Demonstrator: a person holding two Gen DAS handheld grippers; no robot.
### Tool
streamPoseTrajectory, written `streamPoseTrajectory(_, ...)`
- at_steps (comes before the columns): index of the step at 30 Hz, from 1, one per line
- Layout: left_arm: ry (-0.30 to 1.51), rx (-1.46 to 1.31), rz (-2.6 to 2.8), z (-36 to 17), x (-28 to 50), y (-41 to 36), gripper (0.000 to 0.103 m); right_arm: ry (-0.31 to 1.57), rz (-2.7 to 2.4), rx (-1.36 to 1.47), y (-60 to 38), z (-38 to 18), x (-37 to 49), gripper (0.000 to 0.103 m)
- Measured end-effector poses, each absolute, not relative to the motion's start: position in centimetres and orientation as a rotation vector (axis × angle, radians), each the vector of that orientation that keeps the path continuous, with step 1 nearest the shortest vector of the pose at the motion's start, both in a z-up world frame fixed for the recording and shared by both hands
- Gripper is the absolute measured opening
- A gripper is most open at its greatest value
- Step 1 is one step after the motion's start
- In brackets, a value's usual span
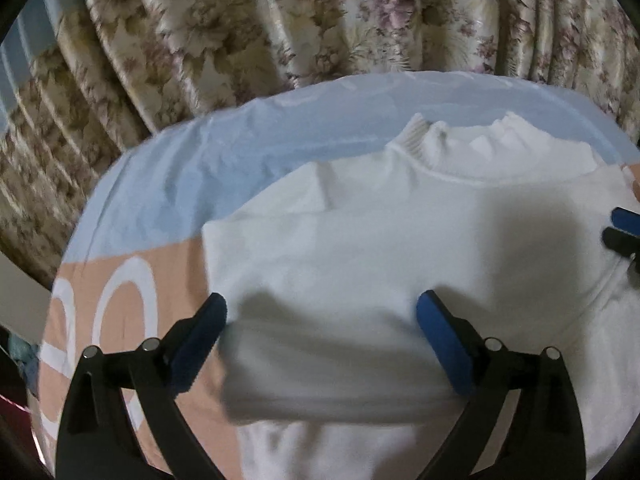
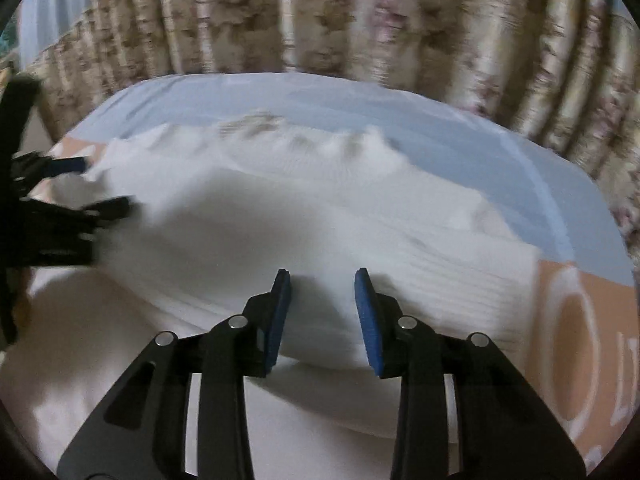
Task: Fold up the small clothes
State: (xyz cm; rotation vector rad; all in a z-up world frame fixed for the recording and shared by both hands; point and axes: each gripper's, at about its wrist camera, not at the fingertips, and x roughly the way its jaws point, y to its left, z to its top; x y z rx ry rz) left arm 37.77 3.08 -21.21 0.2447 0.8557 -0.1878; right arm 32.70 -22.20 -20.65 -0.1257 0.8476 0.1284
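Overhead, white sweater (image 1: 360, 240) on blue-peach sheet (image 1: 168, 184) (floral curtain (image 1: 240, 20) behind); left hand-held gripper (image 1: 322, 312) apart, right hand-held gripper (image 2: 322, 284) part-open, nothing gripped.

white ribbed-collar sweater (image 1: 360, 248) | flat, collar far side | sleeves folded inward | on bedsheet

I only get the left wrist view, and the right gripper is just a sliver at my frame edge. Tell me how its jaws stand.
Observer: The right gripper hangs over the white sweater with its jaws partly apart. The pads do not press on the fabric.
Operator: Report the sweater's right side. It is cut off in my view.
Observer: That side is folded in. Its edge runs fairly straight and lies next to a white ring printed on the peach part of the sheet.
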Motion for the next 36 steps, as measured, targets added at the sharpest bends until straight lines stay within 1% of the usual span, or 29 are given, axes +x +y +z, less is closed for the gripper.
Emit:
streamPoseTrajectory(4, 0.901, 0.157, -0.207, -21.4, 37.6, 5.7, 0.098, 0.844, 0.073, -0.078, -26.3, -20.5, 31.7, 0.032)
streamPoseTrajectory(7, 0.906, 0.132, -0.199, -21.3, 37.2, 6.7, 0.098, 0.841, 0.069, -0.04, -27.6, -20.3, 31.5, 0.03)
streamPoseTrajectory(8, 0.905, 0.124, -0.192, -21.1, 36.9, 6.9, 0.098, 0.841, 0.075, -0.026, -27.6, -20.2, 31.6, 0.03)
streamPoseTrajectory(9, 0.902, 0.12, -0.184, -20.7, 36.4, 7.0, 0.098, 0.841, 0.079, -0.019, -27.7, -20.1, 31.5, 0.032)
streamPoseTrajectory(11, 0.893, 0.111, -0.175, -19.8, 35.0, 7.5, 0.097, 0.82, 0.104, -0.003, -27.4, -19.4, 30.9, 0.042)
streamPoseTrajectory(12, 0.89, 0.104, -0.18, -19.4, 34.2, 7.6, 0.097, 0.801, 0.114, 0.011, -27.4, -18.8, 30.4, 0.051)
streamPoseTrajectory(13, 0.89, 0.094, -0.186, -19.3, 33.4, 7.9, 0.097, 0.788, 0.117, 0.021, -27.4, -18.3, 30.0, 0.056)
streamPoseTrajectory(17, 0.91, 0.07, -0.209, -19.2, 29.5, 8.2, 0.097, 0.797, 0.131, 0.031, -27.1, -17.6, 27.9, 0.063)
streamPoseTrajectory(20, 0.916, 0.069, -0.213, -19.3, 27.6, 7.7, 0.097, 0.83, 0.145, 0.025, -26.6, -18.0, 26.3, 0.075)
streamPoseTrajectory(22, 0.922, 0.057, -0.212, -19.4, 26.8, 7.5, 0.097, 0.842, 0.145, 0.007, -25.9, -18.2, 25.5, 0.089)
streamPoseTrajectory(24, 0.93, 0.031, -0.218, -19.5, 26.1, 7.4, 0.097, 0.847, 0.147, -0.01, -24.9, -18.1, 24.4, 0.099)
streamPoseTrajectory(29, 0.943, -0.036, -0.246, -19.1, 24.0, 7.3, 0.098, 0.865, 0.138, -0.002, -23.5, -17.9, 22.5, 0.1)
streamPoseTrajectory(36, 0.918, 0.0, -0.212, -18.0, 20.4, 6.5, 0.098, 0.848, 0.12, 0.047, -23.3, -17.0, 19.1, 0.1)
